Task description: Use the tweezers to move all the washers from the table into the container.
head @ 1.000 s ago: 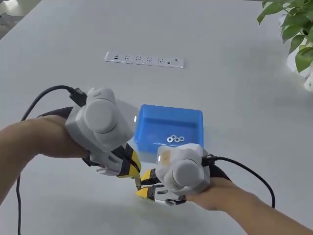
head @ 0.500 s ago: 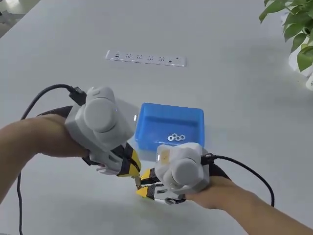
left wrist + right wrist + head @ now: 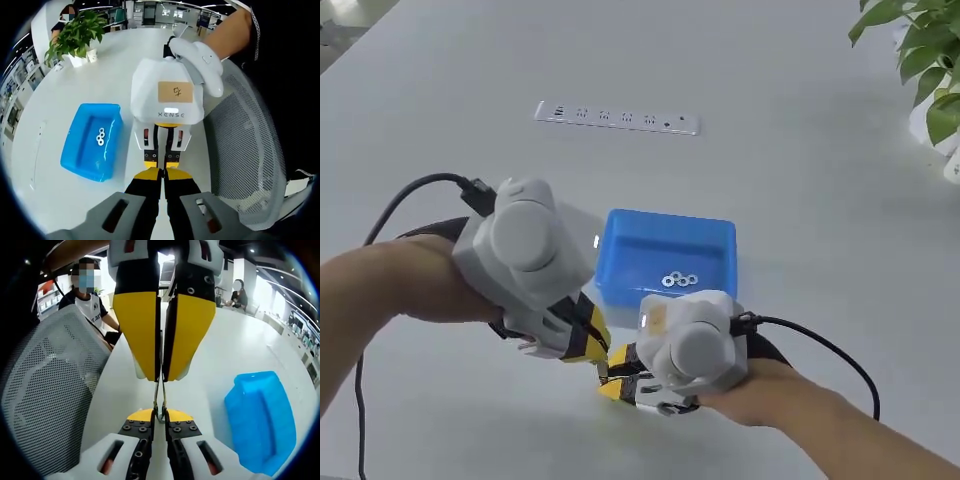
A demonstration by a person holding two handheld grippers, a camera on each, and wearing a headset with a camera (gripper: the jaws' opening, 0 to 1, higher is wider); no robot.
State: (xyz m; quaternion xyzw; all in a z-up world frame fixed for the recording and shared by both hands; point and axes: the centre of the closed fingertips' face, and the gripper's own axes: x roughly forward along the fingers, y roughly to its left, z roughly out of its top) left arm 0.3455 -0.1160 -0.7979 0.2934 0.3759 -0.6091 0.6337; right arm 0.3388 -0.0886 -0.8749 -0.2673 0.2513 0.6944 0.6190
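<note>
Three small silver metal washers lie in a tight cluster on the floor of the shallow blue plastic container, toward its near side; at this size you cannot tell whether they touch or overlap. The thin steel tweezers are just in front of the container, between your two grippers; in the head view the white gripper bodies cover them completely, and in the right gripper view only a short sliver shows between the two sets of yellow pads; their tips are hidden, so whether they carry a washer cannot be told, nor whether they touch the pale grey surface. Your left gripper has its jaws pressed together on one end of the tweezers; your right gripper meets it nose to nose, jaws likewise clamped on the other end. Black cables trail from both grippers. Farther back lies a long white power strip, well apart from the container; a leafy green plant is cut off at the right edge; a grey mesh chair stands beside the surface in the left gripper view.
</note>
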